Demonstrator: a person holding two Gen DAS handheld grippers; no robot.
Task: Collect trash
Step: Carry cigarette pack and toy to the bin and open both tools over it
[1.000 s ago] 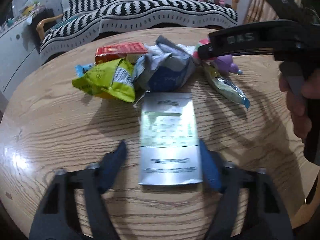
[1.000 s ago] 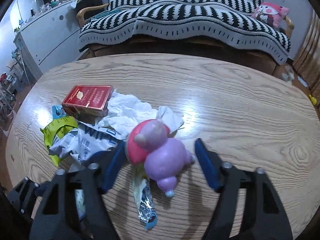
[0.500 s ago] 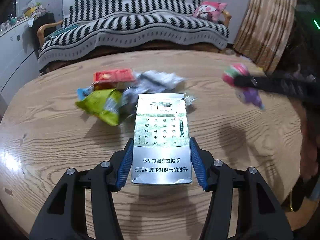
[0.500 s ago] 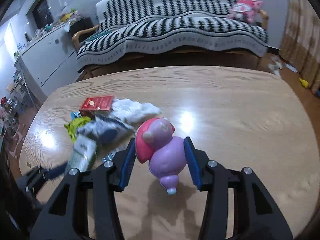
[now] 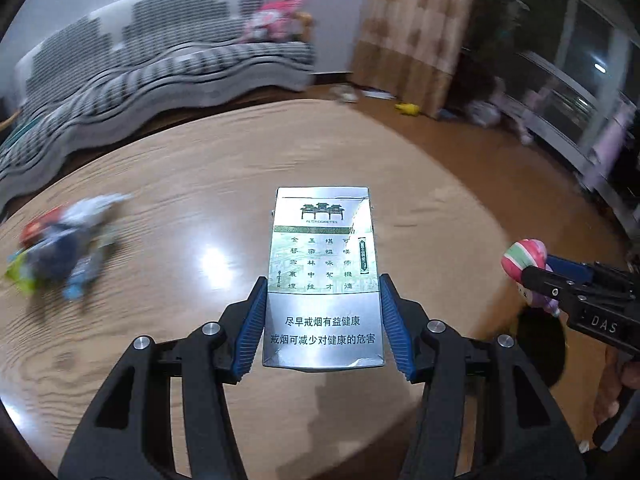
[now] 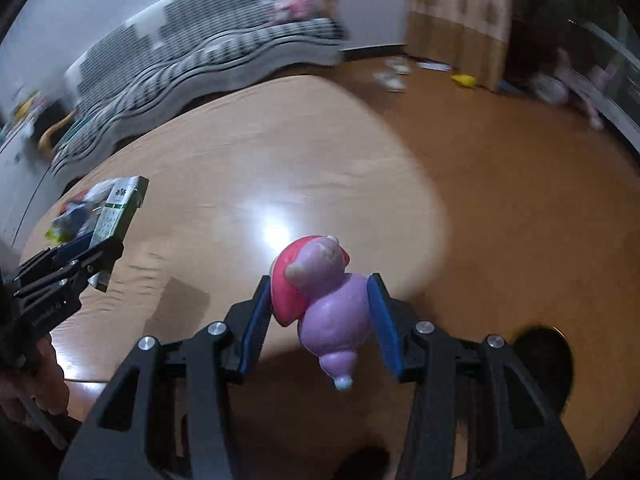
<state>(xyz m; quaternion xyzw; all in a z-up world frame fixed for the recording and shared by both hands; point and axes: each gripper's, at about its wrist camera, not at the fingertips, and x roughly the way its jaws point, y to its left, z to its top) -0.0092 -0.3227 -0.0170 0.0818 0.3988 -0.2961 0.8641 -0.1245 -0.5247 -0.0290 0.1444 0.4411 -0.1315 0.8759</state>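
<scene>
My left gripper point(image 5: 323, 280) is shut on a silver cigarette pack point(image 5: 324, 240), its blue pads pressing both long sides, held above the wooden table point(image 5: 192, 184). My right gripper point(image 6: 320, 280) is shut on a pink and purple squeeze toy point(image 6: 332, 304), also lifted off the table. In the left wrist view the toy point(image 5: 524, 258) shows at the right in the right gripper point(image 5: 540, 276). The right wrist view has the pack point(image 6: 118, 208) at the left. A blurred pile of wrappers point(image 5: 60, 248) lies at the table's left side.
A striped sofa point(image 5: 140, 64) stands behind the table, a curtain point(image 5: 412, 32) and window to the right. Small items lie on the brown floor point(image 6: 520, 200). A dark round shape point(image 6: 544, 360) sits low beyond the table's right edge. A hand point(image 6: 24, 392) holds the left gripper.
The left gripper closed on the pack and lifted it; the right closed on the toy and lifted it. Both swung right, away from the wrapper pile, toward the table's right edge.
</scene>
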